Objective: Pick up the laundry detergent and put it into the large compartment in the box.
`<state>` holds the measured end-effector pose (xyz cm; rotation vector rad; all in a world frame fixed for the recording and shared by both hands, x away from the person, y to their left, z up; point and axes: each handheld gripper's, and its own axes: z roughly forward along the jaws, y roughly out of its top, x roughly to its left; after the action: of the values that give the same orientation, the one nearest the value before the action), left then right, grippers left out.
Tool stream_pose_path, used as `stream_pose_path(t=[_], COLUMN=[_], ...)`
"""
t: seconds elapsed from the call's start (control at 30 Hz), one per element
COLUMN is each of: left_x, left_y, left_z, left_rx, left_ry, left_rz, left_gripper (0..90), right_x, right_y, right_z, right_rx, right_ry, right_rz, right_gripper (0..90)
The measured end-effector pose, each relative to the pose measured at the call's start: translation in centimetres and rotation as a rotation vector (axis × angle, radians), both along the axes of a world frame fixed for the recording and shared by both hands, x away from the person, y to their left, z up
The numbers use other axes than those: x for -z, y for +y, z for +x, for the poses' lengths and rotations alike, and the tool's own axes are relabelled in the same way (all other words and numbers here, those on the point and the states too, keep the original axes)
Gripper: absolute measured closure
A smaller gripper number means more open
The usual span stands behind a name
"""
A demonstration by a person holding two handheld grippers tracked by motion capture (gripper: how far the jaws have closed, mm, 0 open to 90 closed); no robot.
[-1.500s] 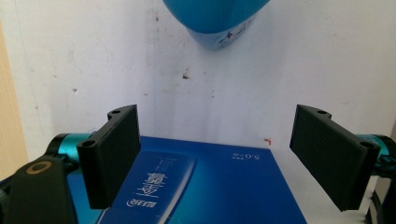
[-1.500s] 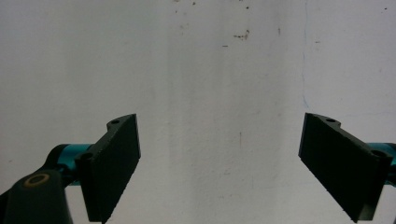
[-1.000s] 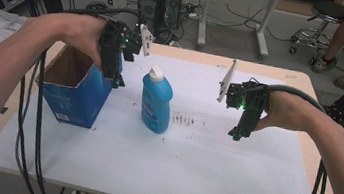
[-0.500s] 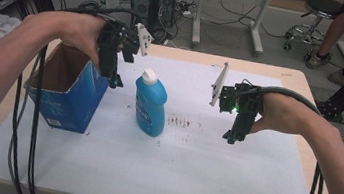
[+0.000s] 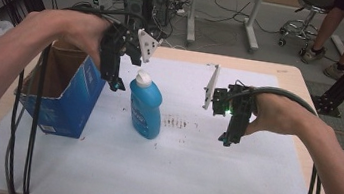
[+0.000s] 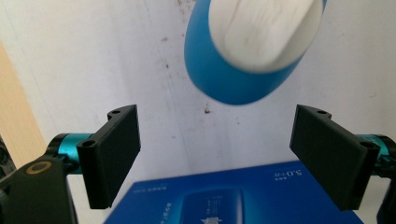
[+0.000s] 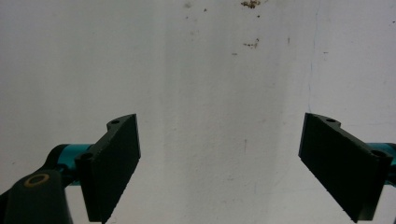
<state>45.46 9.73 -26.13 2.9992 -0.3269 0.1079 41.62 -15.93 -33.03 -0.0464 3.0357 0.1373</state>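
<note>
1. High view: my left gripper (image 5: pixel 112 76) hangs between the blue box (image 5: pixel 66 96) and the upright blue bottle (image 5: pixel 146 106); my right gripper (image 5: pixel 230 135) hovers apart over the white sheet (image 5: pixel 199 181).
2. Left gripper view: jaws wide, empty, the bottle's white cap (image 6: pixel 264 30) above them.
3. Right gripper view: jaws wide, holding nothing.

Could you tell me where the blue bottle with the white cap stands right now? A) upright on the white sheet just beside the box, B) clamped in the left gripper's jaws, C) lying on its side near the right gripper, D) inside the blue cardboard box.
A: the blue bottle stands upright on the white sheet, next to the blue cardboard box, with the open left gripper above and beside it.
</note>
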Motion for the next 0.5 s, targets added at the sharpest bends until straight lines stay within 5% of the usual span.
stream_pose_path(t=[0.5], left_x=[1.5], left_y=[-2.5], left_z=[-0.2], left_rx=[0.23], left_ry=[0.012], left_rz=[-0.001], left_gripper=[16.6], right_x=[-0.5], right_y=[-0.3], right_z=[-0.4], right_rx=[-0.002], right_ry=[-0.01], right_rz=[0.007], right_gripper=[11.8])
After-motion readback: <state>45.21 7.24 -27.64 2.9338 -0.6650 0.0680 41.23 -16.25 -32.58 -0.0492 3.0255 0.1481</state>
